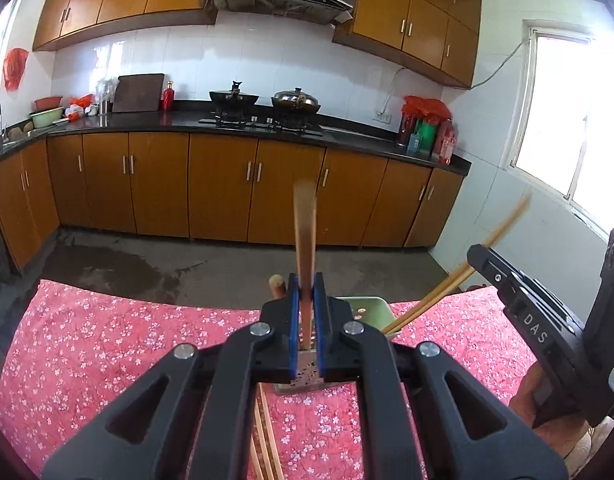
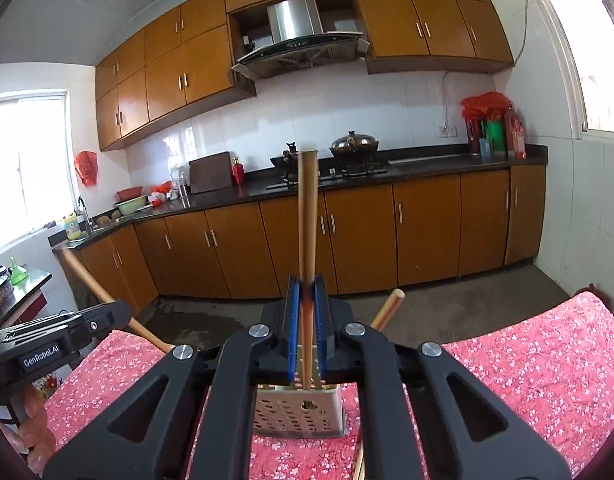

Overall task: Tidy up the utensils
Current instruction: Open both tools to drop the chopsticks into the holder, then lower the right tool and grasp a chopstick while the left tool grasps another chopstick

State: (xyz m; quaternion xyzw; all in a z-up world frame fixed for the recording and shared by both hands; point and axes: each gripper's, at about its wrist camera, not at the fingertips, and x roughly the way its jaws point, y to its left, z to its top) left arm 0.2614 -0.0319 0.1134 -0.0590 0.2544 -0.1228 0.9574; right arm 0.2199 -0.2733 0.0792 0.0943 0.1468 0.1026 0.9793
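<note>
Black linkage arms fill the foreground of both wrist views, and between them blue pads are seen pinched tight. In the left gripper [image 1: 306, 292] a bundle of chopsticks [image 1: 305, 240] is clamped, held near upright and blurred at the top. In the right gripper [image 2: 306, 294] a second pair of chopsticks [image 2: 308, 216] is held the same way, jaws narrowed hard onto the wood. Both loads are poised directly over the perforated holder [image 2: 299, 412], which is stood on the pink floral tablecloth [image 1: 107, 340]; in both views the lower tips appear to be already inside the holder's mouth, though how deep cannot be told. A wooden handle [image 2: 387, 310] is seen leaning out of the holder just beside the right gripper. More chopsticks [image 1: 263, 440] are left lying loose on the cloth below the left gripper, so the job is judged only partly done.

The step in hand is read as the drop-in: both bundles are being brought down into the holder together. What is called for next is a short, straight lowering, then a release only once the tips are well seated. With the two grippers crowded close over one small holder, care is needed that it is not nudged or tipped.
</note>
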